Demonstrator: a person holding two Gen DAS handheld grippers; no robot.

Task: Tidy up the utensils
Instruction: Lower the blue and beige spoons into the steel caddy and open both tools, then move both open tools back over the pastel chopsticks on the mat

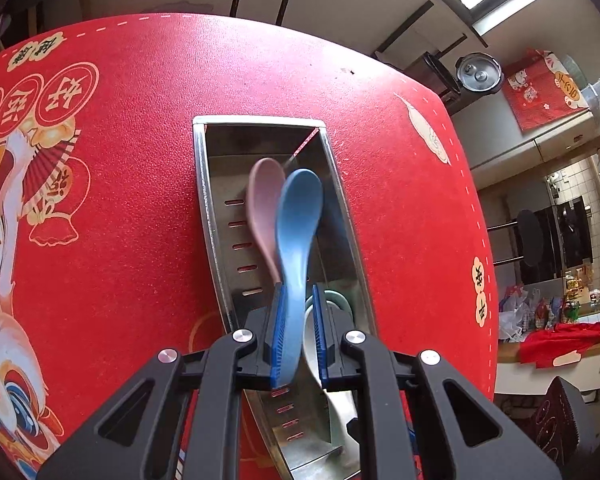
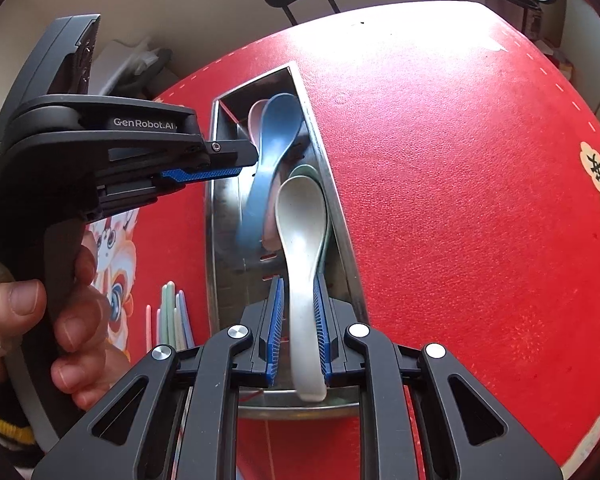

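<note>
The left gripper (image 1: 299, 322) pinches the blue spoon (image 1: 298, 236) by its handle, and the right gripper (image 2: 298, 320) pinches the white spoon (image 2: 302, 248) likewise; both spoons hang over the steel tray (image 1: 201, 200), which lies on the red surface (image 1: 140, 140). A pink spoon (image 1: 260, 196) and a pale green spoon (image 2: 306, 170) already lie inside the tray. Each held spoon has its long axis running along the tray's length, bowl pointing to the far end and handle toward the gripper; the blue one is tilted slightly off that line. Risks, as judged: the two grippers work close together over a narrow tray, so their fingers or the two spoons may collide. The spoons look smooth, and a grip on a tapered handle may let one swing or slip. A release while tilted may leave a bowl propped on the tray wall or stacked crookedly on the spoons below. A knock on the wall may shift the tray. Chopsticks (image 2: 172, 316) lie on the surface just beside the tray, not yet sorted.
</note>
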